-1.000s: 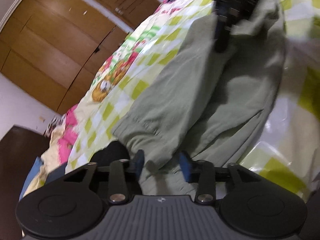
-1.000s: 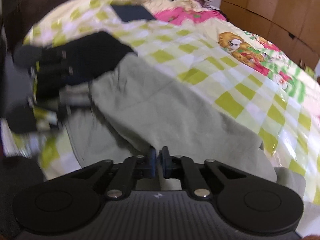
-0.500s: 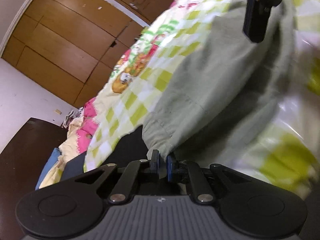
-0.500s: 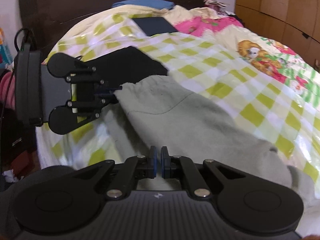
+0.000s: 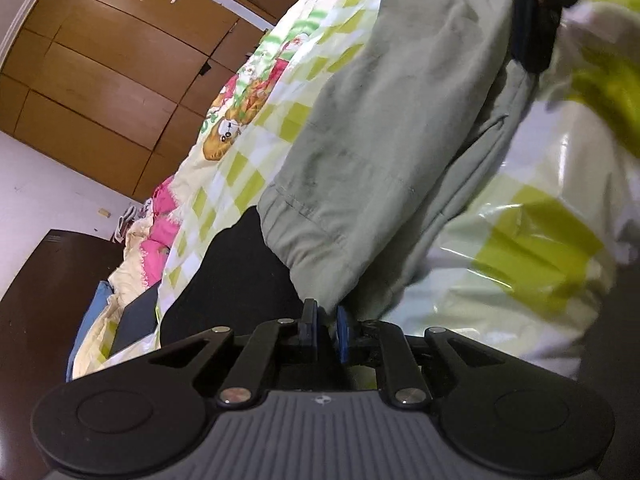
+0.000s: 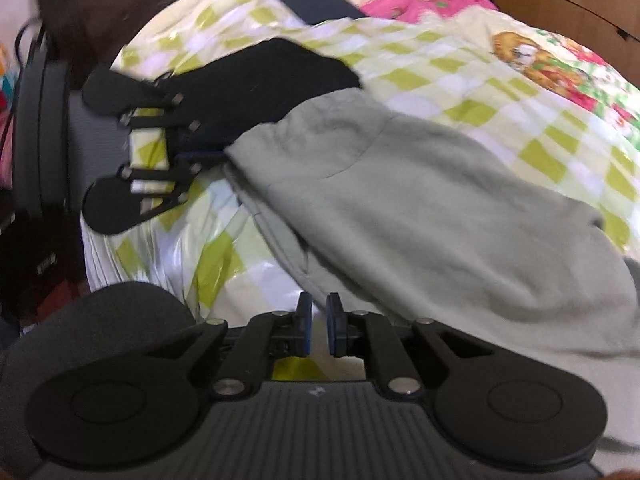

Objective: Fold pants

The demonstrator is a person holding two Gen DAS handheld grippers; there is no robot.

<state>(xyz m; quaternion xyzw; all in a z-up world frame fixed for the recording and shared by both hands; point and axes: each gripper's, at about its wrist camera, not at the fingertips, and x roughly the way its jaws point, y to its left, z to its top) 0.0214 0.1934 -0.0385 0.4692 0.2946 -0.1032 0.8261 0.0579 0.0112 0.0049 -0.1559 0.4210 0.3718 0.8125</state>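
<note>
- The grey-green pants point(image 6: 400, 200) are spread across the checked bedspread point(image 6: 460, 76).
- Their edge is pinched by the left gripper point(image 5: 326, 326), jaws just eased slightly.
- The right gripper point(image 6: 318, 326) has just been opened; nothing is held.

Bed point(image 6: 460, 76) under a glossy green-and-white checked cover with cartoon prints. Spread across it: grey-green pants point(image 6: 420, 208), overlapping a black cloth point(image 6: 256, 84). Near the headboard, a dark flat thing point(image 6: 320, 8).

Right tongs point(image 6: 319, 330) slightly parted after just opening, nothing between the pads, pants point(image 6: 400, 208) edge just beyond. Left tongs point(image 6: 208, 156) far ahead-left pinch the waistband corner. Black garment point(image 6: 260, 76) beyond on checked bed point(image 6: 460, 92).
</note>
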